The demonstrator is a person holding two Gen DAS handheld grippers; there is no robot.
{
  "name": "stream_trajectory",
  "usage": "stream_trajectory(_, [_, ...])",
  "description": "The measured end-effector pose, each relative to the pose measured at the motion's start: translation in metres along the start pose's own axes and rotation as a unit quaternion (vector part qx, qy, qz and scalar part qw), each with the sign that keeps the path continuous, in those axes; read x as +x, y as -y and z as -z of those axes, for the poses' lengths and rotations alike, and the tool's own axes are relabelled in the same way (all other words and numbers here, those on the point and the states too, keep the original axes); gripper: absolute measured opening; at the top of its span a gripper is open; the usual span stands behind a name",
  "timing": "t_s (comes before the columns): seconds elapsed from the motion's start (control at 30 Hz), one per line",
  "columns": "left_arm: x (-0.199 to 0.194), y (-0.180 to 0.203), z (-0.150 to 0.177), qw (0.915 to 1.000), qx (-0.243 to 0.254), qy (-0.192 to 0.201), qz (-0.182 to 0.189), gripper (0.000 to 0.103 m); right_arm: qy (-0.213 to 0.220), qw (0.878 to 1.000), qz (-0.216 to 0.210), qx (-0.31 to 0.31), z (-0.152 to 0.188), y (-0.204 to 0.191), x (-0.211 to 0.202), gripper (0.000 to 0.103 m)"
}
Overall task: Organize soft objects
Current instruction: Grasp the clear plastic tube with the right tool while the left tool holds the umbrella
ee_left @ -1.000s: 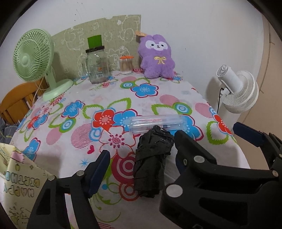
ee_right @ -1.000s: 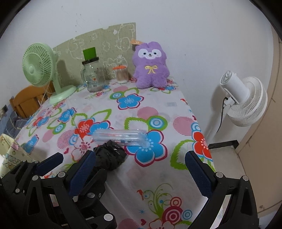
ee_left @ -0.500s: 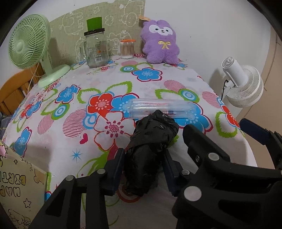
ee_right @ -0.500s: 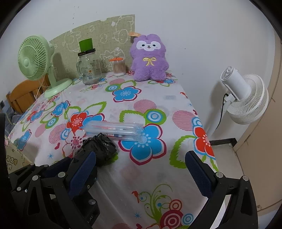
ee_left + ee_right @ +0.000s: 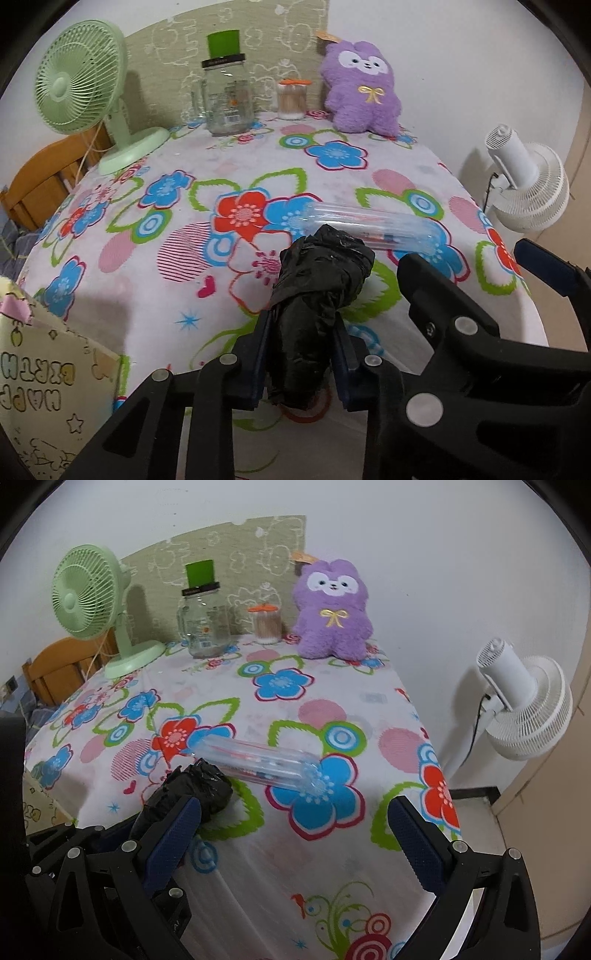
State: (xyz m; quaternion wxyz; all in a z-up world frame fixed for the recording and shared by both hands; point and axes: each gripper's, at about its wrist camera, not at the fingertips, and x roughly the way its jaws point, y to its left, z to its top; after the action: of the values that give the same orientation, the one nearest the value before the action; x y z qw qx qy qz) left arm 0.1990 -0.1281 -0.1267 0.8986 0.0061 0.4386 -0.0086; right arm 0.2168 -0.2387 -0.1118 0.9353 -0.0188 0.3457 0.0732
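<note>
My left gripper (image 5: 301, 343) is shut on a black crumpled plastic bundle (image 5: 321, 280) at the near edge of the flowered table (image 5: 147, 288). The bundle also shows in the right wrist view (image 5: 192, 790), just left of my right gripper (image 5: 295, 834), which is open and empty over the table's near edge. A purple plush bunny (image 5: 360, 98) sits upright at the far edge against the wall; it also shows in the right wrist view (image 5: 332, 611).
A clear plastic tube case (image 5: 369, 225) lies just beyond the bundle. A glass jar (image 5: 225, 99), a cotton swab pot (image 5: 291, 99) and a green desk fan (image 5: 85, 92) stand at the back. A white fan (image 5: 528, 184) stands right of the table. A yellow birthday box (image 5: 44, 376) is at left.
My left gripper moved forward and closed on the black bundle, which now looks raised slightly. The right gripper shifted a little and stayed open.
</note>
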Motion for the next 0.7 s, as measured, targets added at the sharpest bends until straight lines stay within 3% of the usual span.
stream_trajectory(0.37, [0.005,-0.024,-0.01,0.9979,-0.052,-0.002,-0.038,0.029,0.005,0.999,-0.04,-0.034,-0.019,-0.019,0.014,0.102])
stream_trajectory(0.53, [0.011,-0.033,-0.011,0.9968,-0.063,-0.013,-0.048,0.029,0.005,0.997,-0.051,-0.064,-0.026,-0.028,0.025,0.096])
stream_trajectory(0.7, [0.014,-0.033,-0.011,0.9969,-0.054,-0.015,-0.055,0.029,-0.005,0.996,-0.033,-0.082,-0.028,-0.031,0.041,0.091])
